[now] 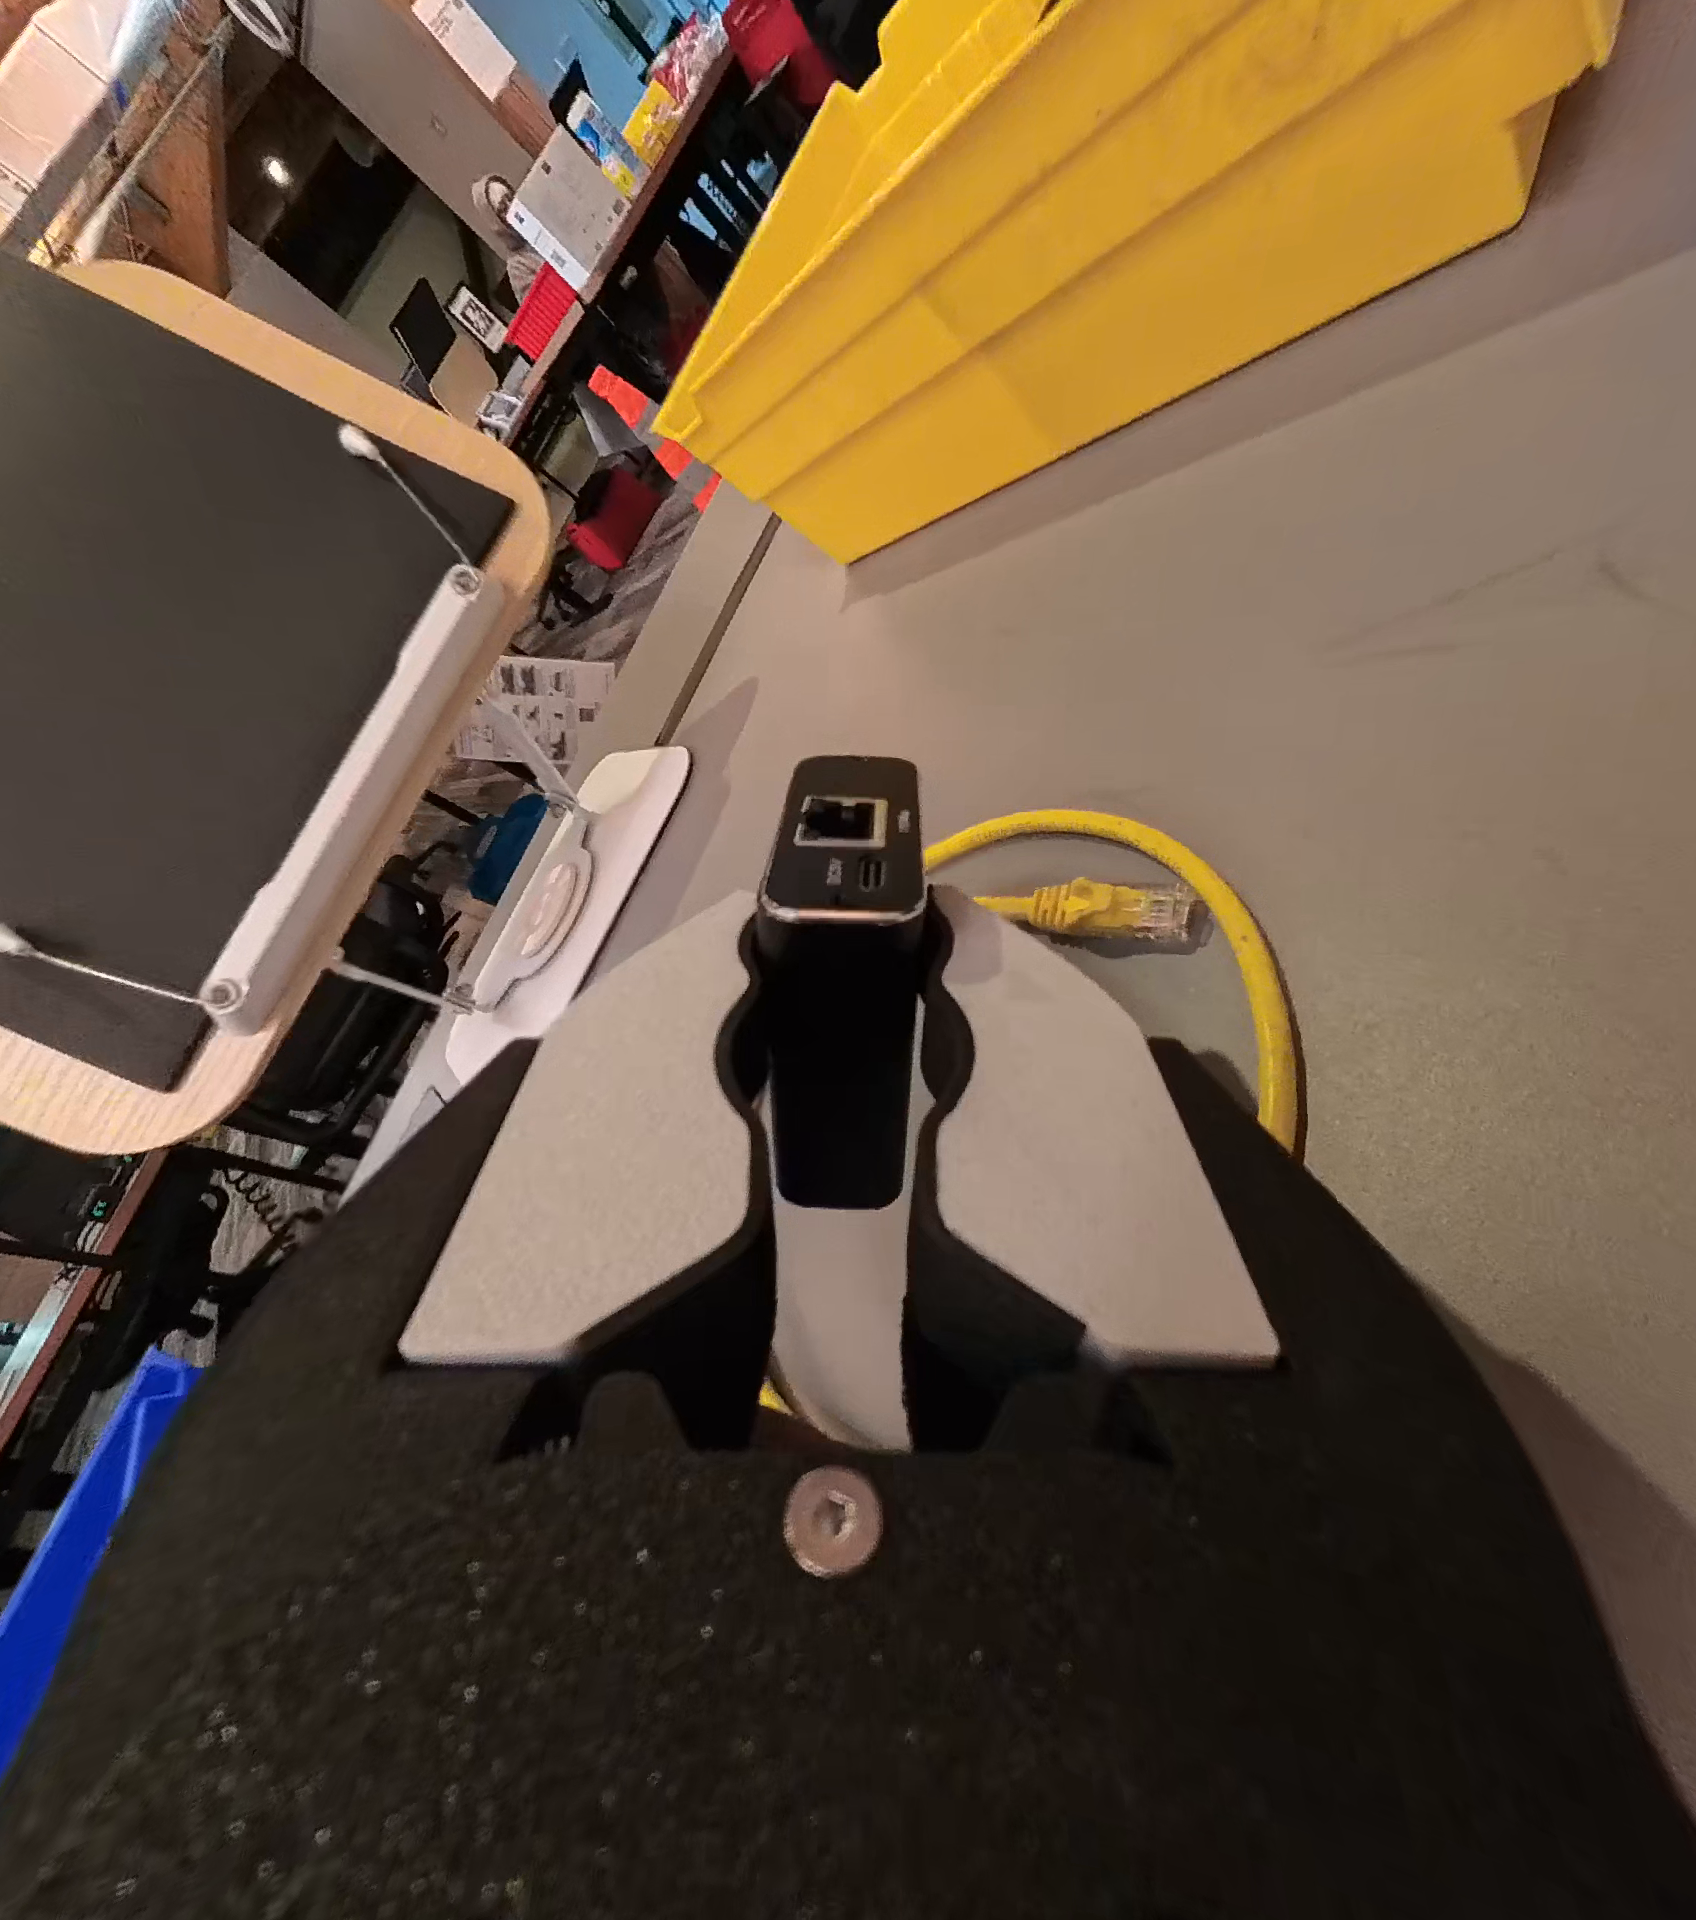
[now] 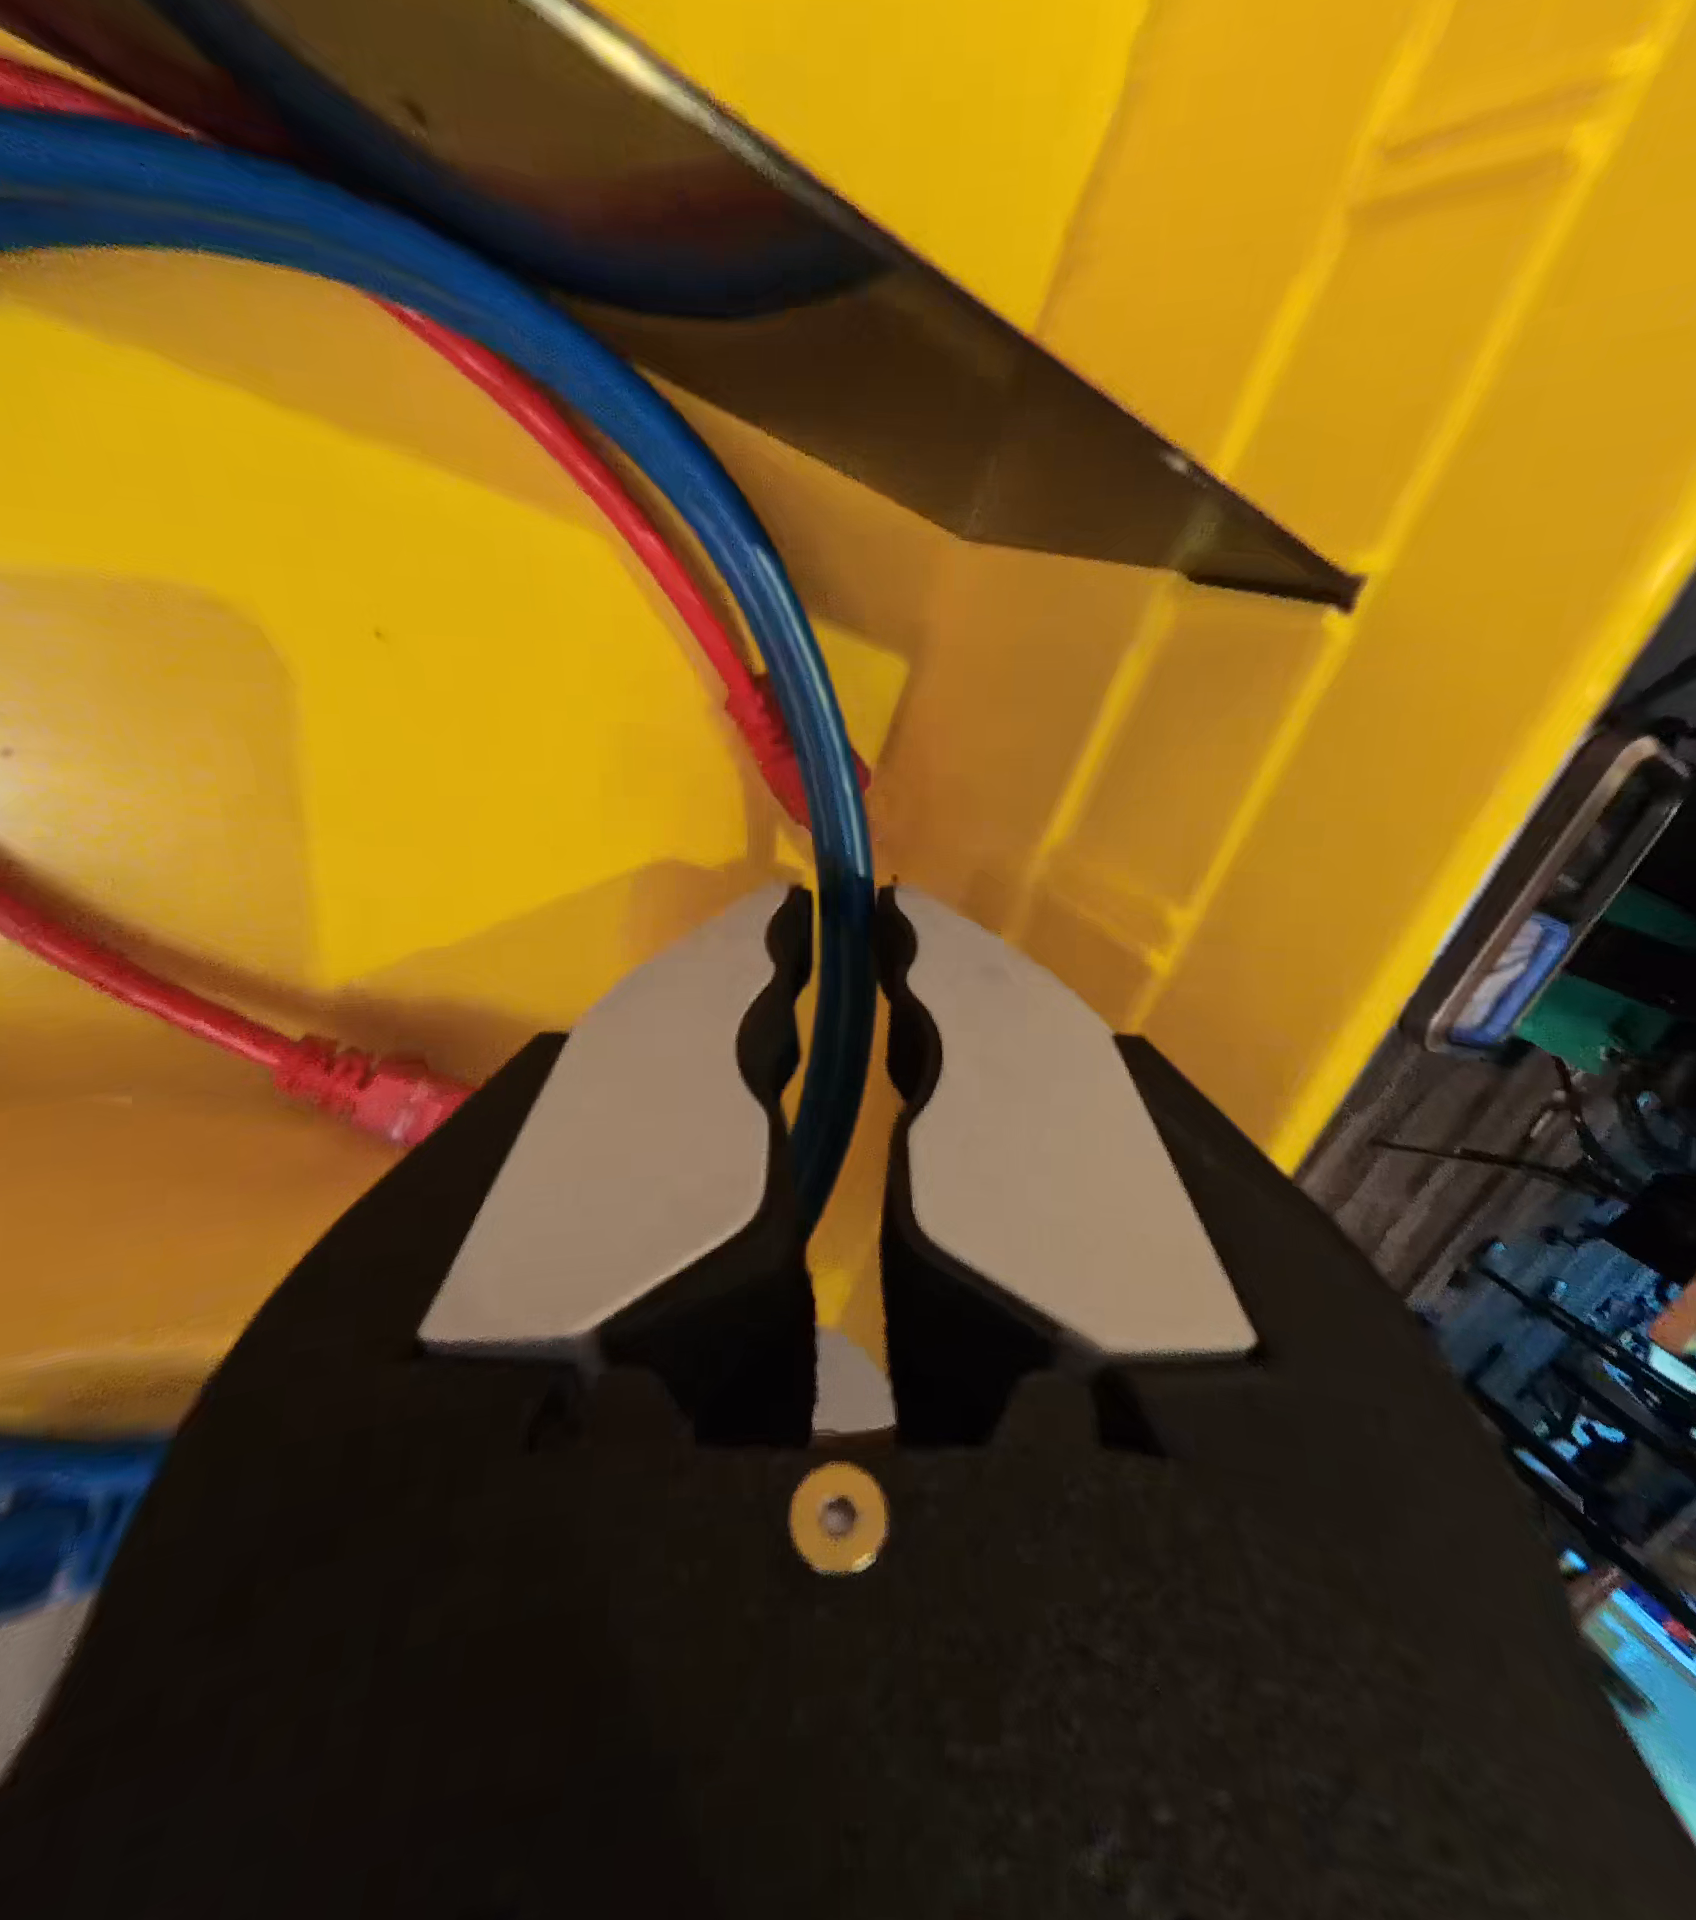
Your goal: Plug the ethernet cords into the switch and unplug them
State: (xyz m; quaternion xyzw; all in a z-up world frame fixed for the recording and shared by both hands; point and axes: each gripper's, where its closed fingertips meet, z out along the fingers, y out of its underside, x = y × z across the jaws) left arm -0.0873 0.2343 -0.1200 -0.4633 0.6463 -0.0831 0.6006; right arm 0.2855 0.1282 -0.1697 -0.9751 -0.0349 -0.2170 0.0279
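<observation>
In the left wrist view my left gripper (image 1: 839,935) is shut on a small black switch (image 1: 844,997), held above the grey table with its empty ethernet port (image 1: 842,821) facing away. A yellow ethernet cord (image 1: 1259,977) lies looped on the table just right of it, its plug (image 1: 1109,906) loose and pointing right. In the right wrist view my right gripper (image 2: 836,904) is inside a yellow bin (image 2: 304,540), its jaws closed around a blue ethernet cord (image 2: 828,862) that runs between them. A red ethernet cord (image 2: 148,987) lies in the bin, one plug (image 2: 387,1091) beside my left finger.
Stacked yellow bins (image 1: 1083,260) stand at the back of the grey table (image 1: 1446,831). A black board with a wooden rim (image 1: 127,644) hangs at the left, past the table edge. A white pad (image 1: 605,862) lies near that edge. A dark flat panel (image 2: 875,343) crosses the bin. Left tips to right tips: about 40 cm.
</observation>
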